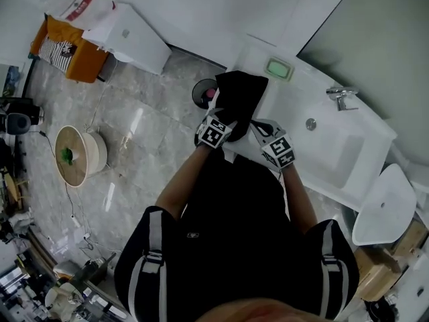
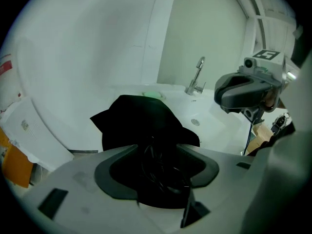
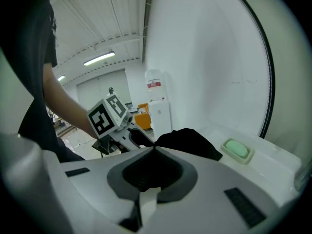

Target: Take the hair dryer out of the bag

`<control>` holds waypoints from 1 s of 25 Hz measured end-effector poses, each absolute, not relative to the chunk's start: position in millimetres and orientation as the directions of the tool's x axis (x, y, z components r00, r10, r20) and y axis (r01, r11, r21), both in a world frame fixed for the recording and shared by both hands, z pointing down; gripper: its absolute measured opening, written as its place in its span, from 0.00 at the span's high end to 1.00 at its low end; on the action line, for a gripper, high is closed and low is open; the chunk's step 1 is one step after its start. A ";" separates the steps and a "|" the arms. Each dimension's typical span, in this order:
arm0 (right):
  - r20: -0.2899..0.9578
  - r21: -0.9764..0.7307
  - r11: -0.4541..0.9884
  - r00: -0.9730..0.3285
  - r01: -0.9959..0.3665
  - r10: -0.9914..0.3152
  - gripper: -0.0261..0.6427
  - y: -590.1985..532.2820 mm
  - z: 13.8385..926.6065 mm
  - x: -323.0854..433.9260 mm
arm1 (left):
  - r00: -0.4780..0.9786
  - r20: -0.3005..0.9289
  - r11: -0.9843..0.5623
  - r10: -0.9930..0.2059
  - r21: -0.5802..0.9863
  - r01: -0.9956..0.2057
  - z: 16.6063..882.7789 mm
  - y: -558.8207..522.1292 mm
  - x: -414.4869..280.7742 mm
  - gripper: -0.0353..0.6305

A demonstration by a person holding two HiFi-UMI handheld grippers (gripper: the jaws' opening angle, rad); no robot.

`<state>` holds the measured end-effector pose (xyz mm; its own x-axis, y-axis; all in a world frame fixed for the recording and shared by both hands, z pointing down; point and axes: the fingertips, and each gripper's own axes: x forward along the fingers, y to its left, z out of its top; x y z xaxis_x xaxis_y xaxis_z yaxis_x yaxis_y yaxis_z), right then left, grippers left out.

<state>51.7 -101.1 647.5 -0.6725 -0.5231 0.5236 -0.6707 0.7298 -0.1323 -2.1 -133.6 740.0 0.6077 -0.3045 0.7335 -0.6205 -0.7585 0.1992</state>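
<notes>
Head view: a person point(image 1: 234, 247) in a black top stands at the front edge of a white sink counter point(image 1: 298, 96), with both grippers held over its left end.
Left gripper point(image 2: 158, 147): jaws stand wide apart and angle down over the bag's mouth; black cloth and cord lie between them, and the pads do not press on either.
Right gripper point(image 3: 155, 147): jaws closed together, tips at the near edge of the bag; I cannot tell whether any cloth is pinched between them.
Bag point(image 1: 239, 94): black, soft and crumpled, on the counter's left end, reaching from the front edge toward the back.
Hair dryer: its body cannot be made out; only loops of dark cord point(image 2: 163, 167) show in the bag's mouth, between the left jaws.
Soap dish point(image 1: 279, 68): holds a green bar, at the counter's back edge just beyond the bag.
Basin point(image 1: 335, 156): sunk into the counter to the right of the bag.
Tap point(image 1: 342, 96): chrome, at the back edge behind the basin.
</notes>
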 end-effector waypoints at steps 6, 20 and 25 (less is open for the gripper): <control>0.532 -0.139 0.738 -0.678 -0.661 -0.507 0.87 -97.7 649.8 52.0 | 0.584 0.770 -0.792 -0.258 0.178 -0.584 772.6 -146.6 18.4 0.62; 0.555 -0.169 0.722 -0.670 -0.671 -0.493 0.87 -88.5 664.9 70.6 | 0.463 0.861 -0.751 -0.213 0.158 -0.641 815.5 -167.9 42.2 0.58; 0.559 -0.172 0.713 -0.663 -0.680 -0.497 0.87 -88.7 667.5 75.5 | 0.497 0.847 -0.725 -0.186 0.223 -0.652 813.1 -175.3 44.2 0.62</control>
<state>75.5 -88.7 667.5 -0.6634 -0.4970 0.5593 -0.6796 0.7131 -0.1724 44.2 -175.3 813.1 0.4972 -0.1863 0.8474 -0.6520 -0.7246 0.2232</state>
